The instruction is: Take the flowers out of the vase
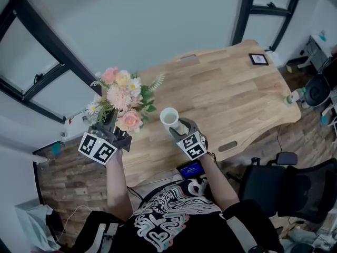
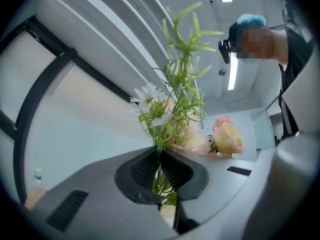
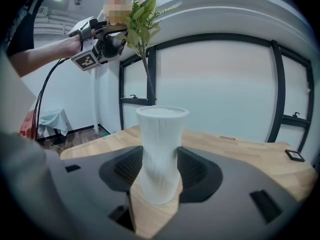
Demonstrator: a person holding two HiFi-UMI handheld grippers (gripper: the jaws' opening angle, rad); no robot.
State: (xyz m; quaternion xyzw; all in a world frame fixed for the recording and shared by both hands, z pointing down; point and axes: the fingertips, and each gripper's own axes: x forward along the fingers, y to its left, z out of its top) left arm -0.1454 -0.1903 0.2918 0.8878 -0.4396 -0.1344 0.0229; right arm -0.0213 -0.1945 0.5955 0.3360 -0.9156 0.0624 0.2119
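Observation:
A bouquet of pink, yellow and white flowers point(image 1: 121, 98) with green sprigs is held up over the table's left end. My left gripper point(image 1: 115, 122) is shut on its green stems point(image 2: 160, 176), and the blooms point(image 2: 172, 116) rise past the jaws. The white ribbed vase point(image 1: 169, 119) stands on the wooden table point(image 1: 231, 94) to the right of the bouquet. In the right gripper view the vase point(image 3: 160, 151) stands between the jaws of my right gripper point(image 3: 160, 173), whose pads lie against its narrow waist. One long stem point(image 3: 148, 81) hangs down to the rim; whether its tip is inside I cannot tell.
A small black-framed square point(image 1: 258, 59) lies at the table's far right corner. A bottle point(image 1: 293, 96) stands off the right edge. A black office chair point(image 1: 287, 186) is at the lower right. A device with a blue screen point(image 1: 190, 168) sits by the person's front.

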